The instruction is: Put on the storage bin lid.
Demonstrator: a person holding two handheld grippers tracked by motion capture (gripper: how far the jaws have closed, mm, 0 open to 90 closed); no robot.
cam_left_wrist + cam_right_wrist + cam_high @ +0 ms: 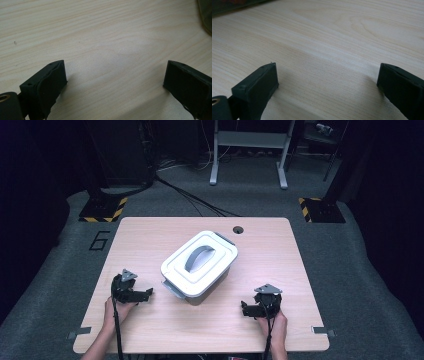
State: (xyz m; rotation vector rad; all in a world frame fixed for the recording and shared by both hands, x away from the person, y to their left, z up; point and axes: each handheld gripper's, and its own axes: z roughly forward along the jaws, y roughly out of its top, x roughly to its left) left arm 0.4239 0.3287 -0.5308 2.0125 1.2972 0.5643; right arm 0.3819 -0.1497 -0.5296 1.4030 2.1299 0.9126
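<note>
A grey storage box (199, 265) with a white lid and a grey handle sits closed in the middle of the wooden table (150, 235), turned at an angle. My left gripper (146, 293) rests on the table left of the box, held by a hand, its jaws wide apart over bare wood (115, 82). A dark corner of the box (206, 15) shows at the upper right of the left gripper view. My right gripper (245, 309) rests right of the box near the front edge, its jaws also wide apart over bare wood (327, 80).
A round cable hole (238, 229) lies near the table's far edge. Metal clips (78, 333) (322, 331) sit at the front corners. Beyond the table are grey carpet, cables, a white frame (250, 150) and striped floor stands (102, 210).
</note>
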